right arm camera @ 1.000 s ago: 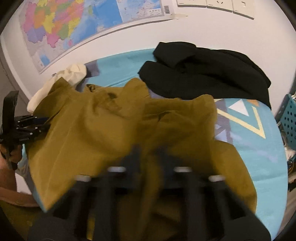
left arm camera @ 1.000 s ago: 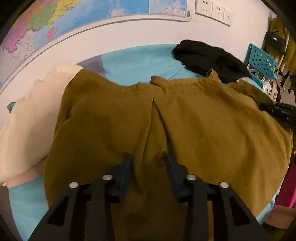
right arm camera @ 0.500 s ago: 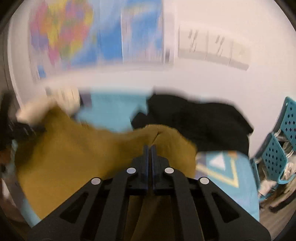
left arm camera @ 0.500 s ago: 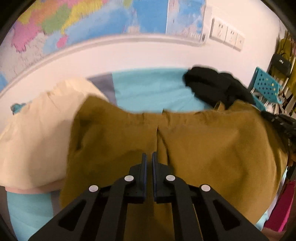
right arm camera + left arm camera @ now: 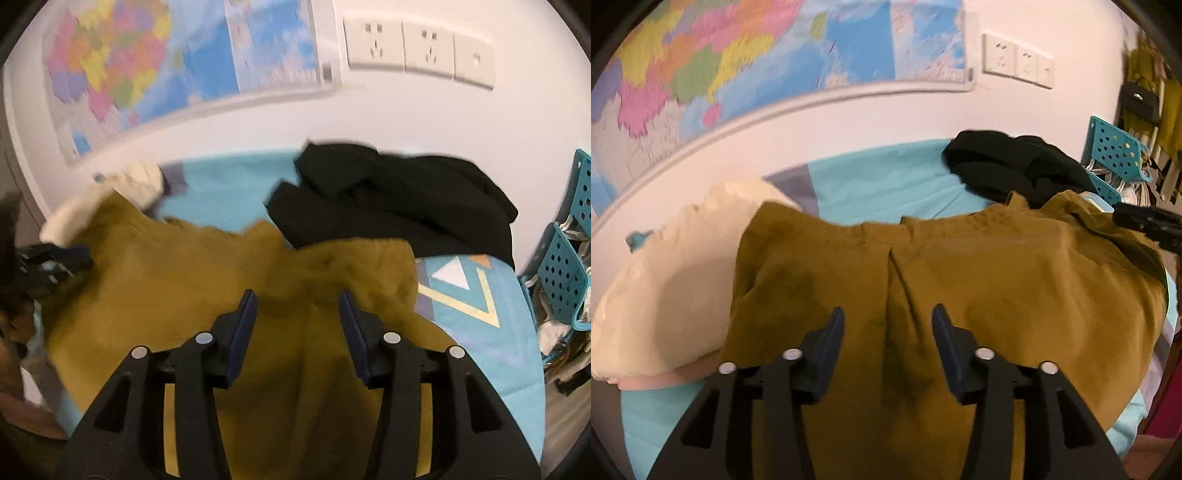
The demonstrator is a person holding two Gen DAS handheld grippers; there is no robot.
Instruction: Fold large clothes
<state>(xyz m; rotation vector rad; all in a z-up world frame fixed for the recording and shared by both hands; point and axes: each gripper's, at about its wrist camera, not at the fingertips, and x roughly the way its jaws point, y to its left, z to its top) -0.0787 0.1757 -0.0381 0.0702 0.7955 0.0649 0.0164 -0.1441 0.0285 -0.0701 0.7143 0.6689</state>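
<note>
Mustard garment (image 5: pixel 997 280) beneath opening left gripper (image 5: pixel 888 325) and right gripper (image 5: pixel 298 306) — unpinched

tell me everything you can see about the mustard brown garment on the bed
The mustard brown garment is a large piece of matte woven cloth, spread mostly flat but rumpled on the turquoise bedspread. A seamed band runs along its far edge, with a pleat falling from its middle. Its left side overlaps the cream garment; its far right corner meets the black clothes. Both claws, left and right, are opening above it, nothing pinched between them.
</note>
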